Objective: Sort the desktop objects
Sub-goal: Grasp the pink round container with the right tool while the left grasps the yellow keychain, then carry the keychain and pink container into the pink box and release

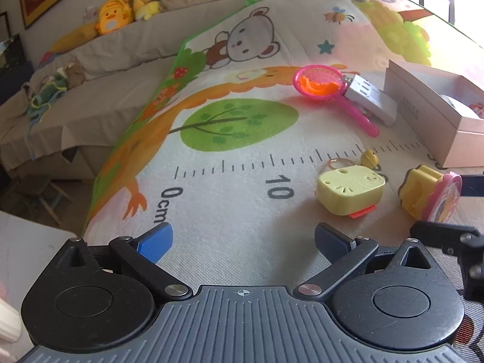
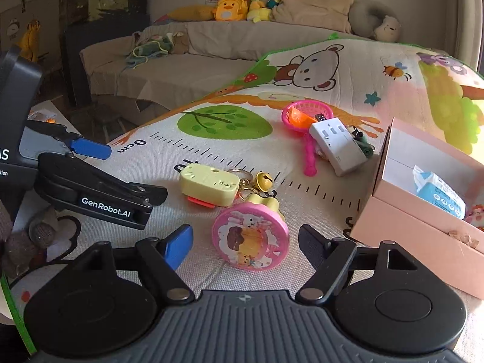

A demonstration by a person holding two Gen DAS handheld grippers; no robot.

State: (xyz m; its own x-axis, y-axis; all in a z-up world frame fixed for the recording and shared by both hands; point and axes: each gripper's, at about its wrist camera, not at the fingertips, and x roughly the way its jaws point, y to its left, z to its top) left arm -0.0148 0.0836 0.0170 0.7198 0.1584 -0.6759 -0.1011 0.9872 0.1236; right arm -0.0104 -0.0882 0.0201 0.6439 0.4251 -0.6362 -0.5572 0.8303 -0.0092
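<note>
Sorting looks barely begun: your right claw (image 2: 245, 240) hangs wide around the pink stamp toy (image 2: 250, 240) lying on the mat (image 2: 317, 211), beside the pink box (image 2: 423, 230). Your left claw (image 1: 242, 242) is wide, empty. Close on the stamp, then lift it boxward.

- Left black plastic two-finger gripper (image 1: 243, 240): ribbed dark grey housing, two round black discs, silver pivot screws, one ridged blue finger pad (image 1: 155, 242).
- Right black plastic two-finger gripper (image 2: 245, 243): same build.
- White "GenRobot.AI" lettering marks the left one's side.
</note>
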